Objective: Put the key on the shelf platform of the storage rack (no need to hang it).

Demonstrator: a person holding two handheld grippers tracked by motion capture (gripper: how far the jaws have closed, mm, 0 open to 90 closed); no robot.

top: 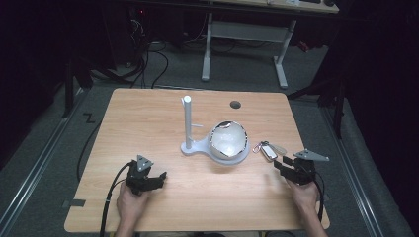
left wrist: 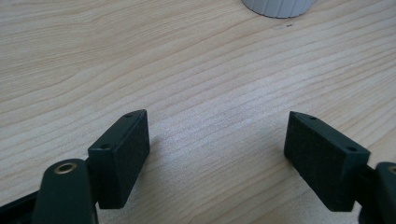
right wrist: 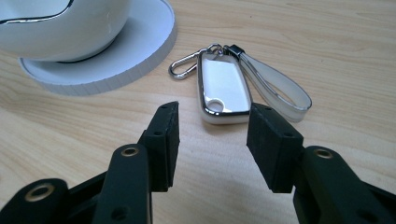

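A light wooden table (top: 197, 197) stands on grey carpet in a dark room, with a white desk frame (top: 247, 34) at 12 o'clock. The key fob (right wrist: 223, 88) lies flat at 3 o'clock of the white stand (top: 217, 148). The right gripper (right wrist: 212, 135) has its jaws released, with the fob just ahead of them. The left gripper (left wrist: 217, 154) is spread wide over bare wood.

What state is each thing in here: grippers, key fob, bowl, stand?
Left gripper: open, nothing between its jaws, low over bare table.
Right gripper: open, aimed at the key fob, not touching it.
Key fob: flat on the table, clip and strap attached.
Bowl: upright on the stand's round base.
Stand: post upright, nothing hanging on it.
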